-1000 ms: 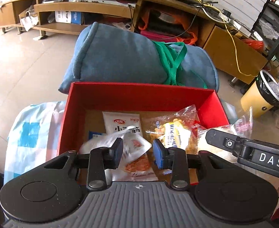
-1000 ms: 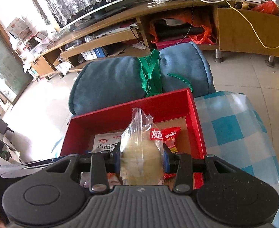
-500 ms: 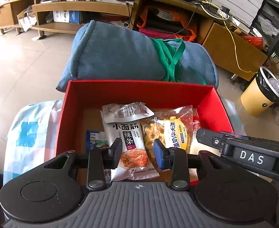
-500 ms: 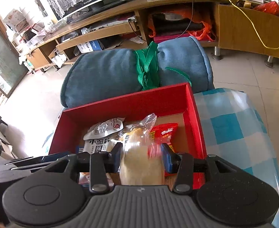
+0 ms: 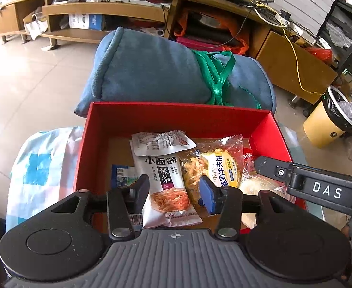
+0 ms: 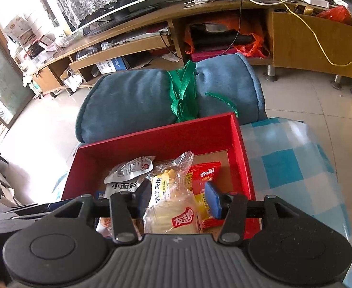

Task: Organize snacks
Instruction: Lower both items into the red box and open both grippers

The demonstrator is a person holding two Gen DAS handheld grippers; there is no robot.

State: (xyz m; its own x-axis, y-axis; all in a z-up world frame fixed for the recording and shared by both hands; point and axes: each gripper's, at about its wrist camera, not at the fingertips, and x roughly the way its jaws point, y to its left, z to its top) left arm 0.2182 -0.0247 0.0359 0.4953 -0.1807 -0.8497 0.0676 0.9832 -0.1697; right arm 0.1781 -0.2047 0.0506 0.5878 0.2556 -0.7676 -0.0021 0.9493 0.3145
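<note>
Both tools, left [image 5: 174, 188] and right [image 6: 178, 198], just opened empty; clear bread packet [image 6: 170, 212] dropped into red cardboard box [image 6: 156, 134], ready for next snack.

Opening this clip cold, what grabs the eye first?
The red box, front and centre, with snack packets piled inside: a white spicy-strip packet beside a yellow waffle packet. Behind it lies a blue rolled cushion tied with green strap. Both claws, left claw and right claw, hover open over the snacks.

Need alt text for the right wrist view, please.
The open right gripper hangs over a red box of snack packets, a clear-wrapped bread packet lying loose between its just-opening jaws. A rolled blue blanket lies behind.
</note>
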